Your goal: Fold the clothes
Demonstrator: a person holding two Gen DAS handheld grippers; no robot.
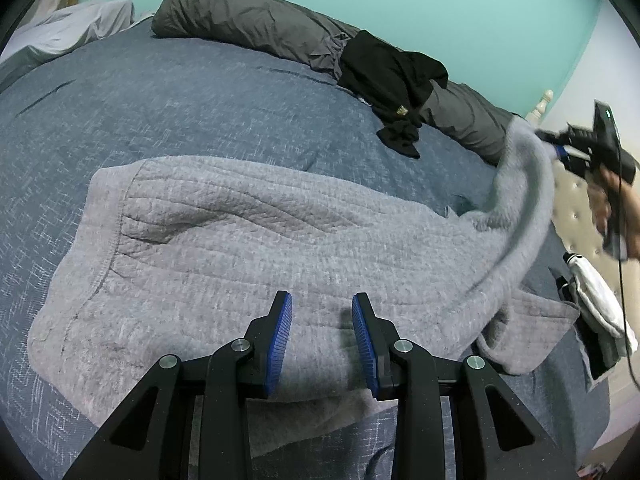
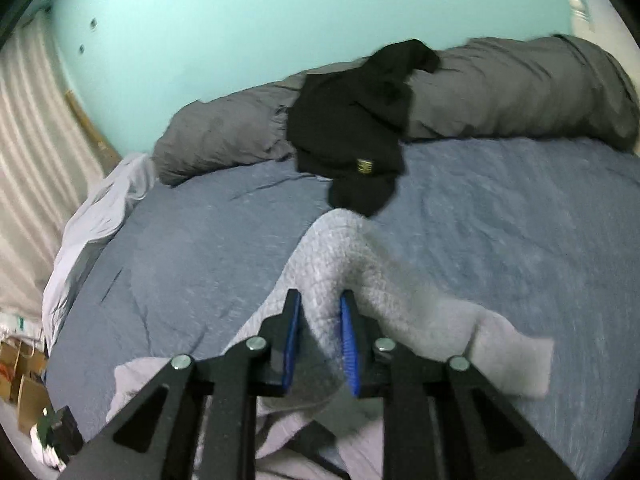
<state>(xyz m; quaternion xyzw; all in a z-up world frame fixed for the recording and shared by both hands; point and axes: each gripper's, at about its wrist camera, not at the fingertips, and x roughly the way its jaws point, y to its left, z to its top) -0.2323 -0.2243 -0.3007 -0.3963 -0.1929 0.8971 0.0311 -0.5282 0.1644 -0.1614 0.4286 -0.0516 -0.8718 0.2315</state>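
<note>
Lifting one end of the grey knit garment (image 2: 340,256) with my right gripper (image 2: 320,336), I have its blue pads clenched on a bunched fold so the cloth can swing over itself. My left gripper (image 1: 322,340) hangs over the near edge with its jaws apart and nothing pinched — ready, I judge, to pin that side flat. Most of the garment lies spread on the blue bedspread (image 1: 200,92), only the raised end off it. A black garment (image 1: 390,76) waits against the grey pillows (image 1: 248,20) — well apart, likely next.
</note>
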